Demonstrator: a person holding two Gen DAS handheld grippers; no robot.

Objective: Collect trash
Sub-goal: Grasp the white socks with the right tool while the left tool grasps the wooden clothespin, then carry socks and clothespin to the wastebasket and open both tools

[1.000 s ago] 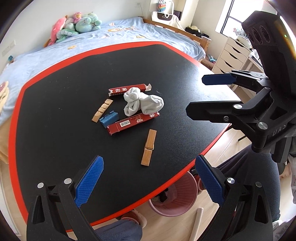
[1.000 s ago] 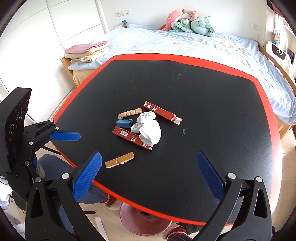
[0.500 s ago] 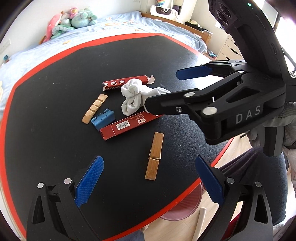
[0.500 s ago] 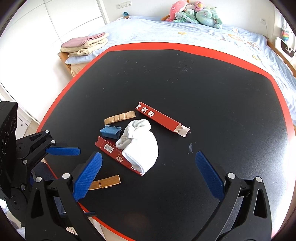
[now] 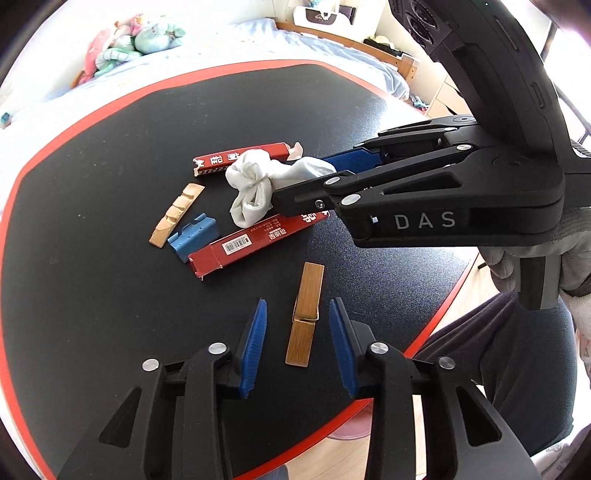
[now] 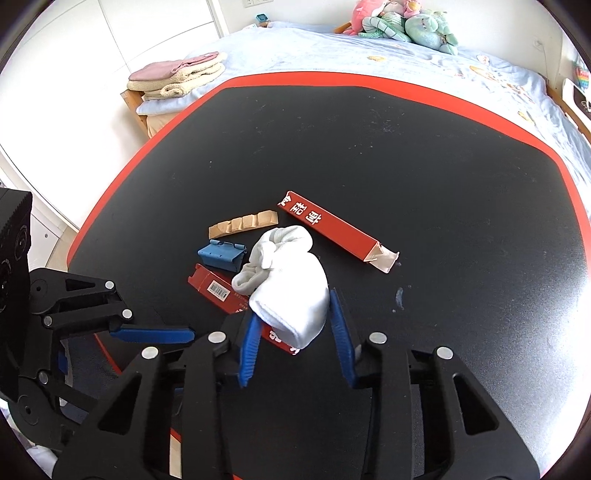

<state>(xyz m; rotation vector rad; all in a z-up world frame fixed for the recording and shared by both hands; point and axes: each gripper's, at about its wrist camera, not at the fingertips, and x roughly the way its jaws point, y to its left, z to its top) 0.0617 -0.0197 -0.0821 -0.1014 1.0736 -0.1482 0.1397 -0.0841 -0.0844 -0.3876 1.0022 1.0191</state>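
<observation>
A black table (image 5: 110, 155) holds a white sock (image 5: 258, 184), two red cartons (image 5: 255, 240) (image 5: 221, 160), a blue clip (image 5: 192, 236), a pale wooden piece (image 5: 177, 214) and a wooden clothespin (image 5: 304, 314). My left gripper (image 5: 295, 343) is partly closed, its blue pads either side of the clothespin, not touching it. My right gripper (image 6: 291, 325) is partly closed around the sock (image 6: 288, 288), near pad against it, far pad apart. The right gripper also shows in the left wrist view (image 5: 332, 181), over the sock and the nearer carton.
A bed (image 6: 369, 55) with stuffed toys (image 6: 402, 22) lies beyond the table. Folded towels (image 6: 177, 74) rest on a stand at the left. The table's red edge (image 5: 436, 325) runs close to my left gripper, with floor and a pink bin (image 5: 347, 432) below.
Both grippers have moved forward and narrowed from wide open. The left now straddles the clothespin; the right now straddles the sock.
</observation>
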